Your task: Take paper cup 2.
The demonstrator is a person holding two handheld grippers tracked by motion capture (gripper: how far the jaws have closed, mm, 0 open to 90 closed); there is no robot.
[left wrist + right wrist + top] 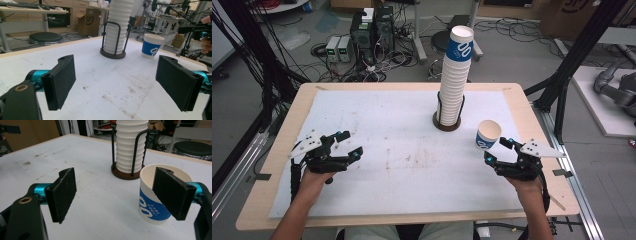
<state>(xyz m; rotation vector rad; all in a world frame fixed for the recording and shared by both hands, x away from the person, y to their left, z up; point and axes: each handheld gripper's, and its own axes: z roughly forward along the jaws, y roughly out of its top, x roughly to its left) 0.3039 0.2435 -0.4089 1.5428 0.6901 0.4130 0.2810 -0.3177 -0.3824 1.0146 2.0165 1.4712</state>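
Overhead: stained white mat (402, 150) | wooden table (532, 130) | cable-strewn grey floor (522, 55)

One loose cup (488, 135), one cup stack (455, 75), one holder (447, 121), two claws.

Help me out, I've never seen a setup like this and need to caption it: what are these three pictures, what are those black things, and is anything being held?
A person sits at a table covered with a white mat and holds a hand-operated gripper in each hand. The high view looks down from above. The left gripper is at its left and the right gripper at its right. The other two pictures come from small cameras riding on each gripper, looking out between its two black jaws.

On the mat stands a tall stack of paper cups in a black wire holder. One single blue-and-white cup stands upright apart from it.

Both grippers are open. In the right gripper view, one jaw stands at the single cup's rim and the other is clear of it, so nothing is held.
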